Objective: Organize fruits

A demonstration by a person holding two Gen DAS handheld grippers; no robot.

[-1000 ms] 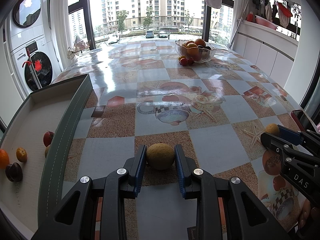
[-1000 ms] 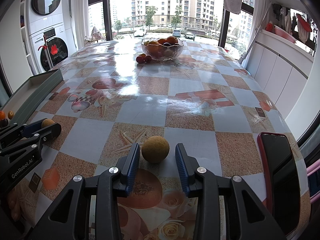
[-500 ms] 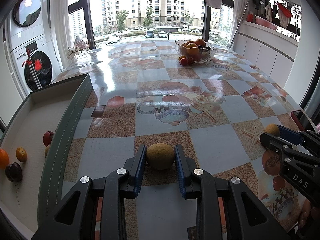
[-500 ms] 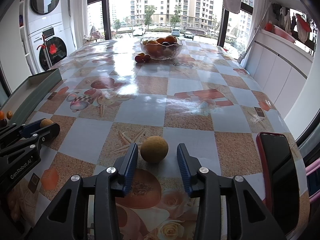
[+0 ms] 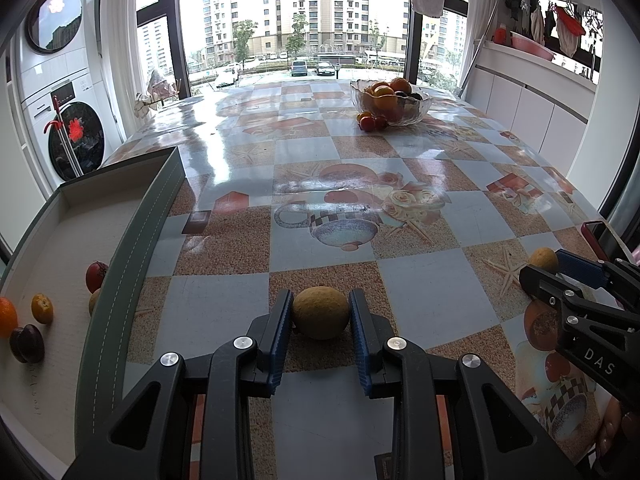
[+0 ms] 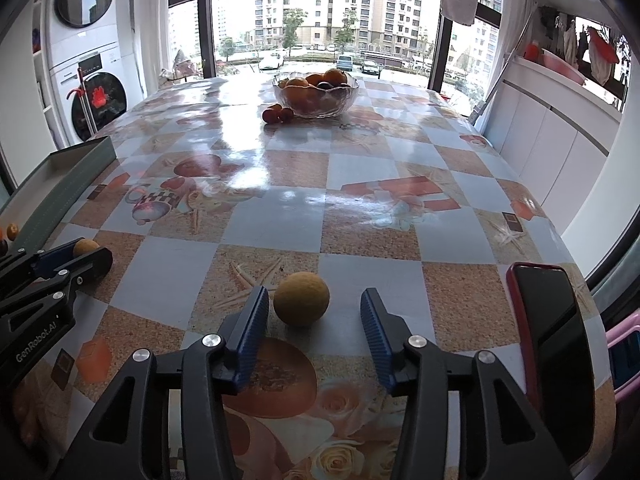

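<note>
Here, left tongs [image 5: 320, 316] angled downward, pinching tan fruit [image 5: 321, 312], right tongs [image 6: 314, 316] opening around another fruit [image 6: 301, 304]

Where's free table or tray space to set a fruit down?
Free: the tray floor beyond its cluster of fruits, and the wide mid-table stretch between the glass bowl and both hand-held grippers. Crowded: the tray's near corner, the bowl's front with small red fruits, and the right edge by the phone.

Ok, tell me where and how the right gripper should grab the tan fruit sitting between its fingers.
Grip the tan round fruit across its widest middle, coming from the near side as the right gripper already does. It is a plain ball resting on the table, and the jaws are opening, neither pad touching it, so center it first.
</note>
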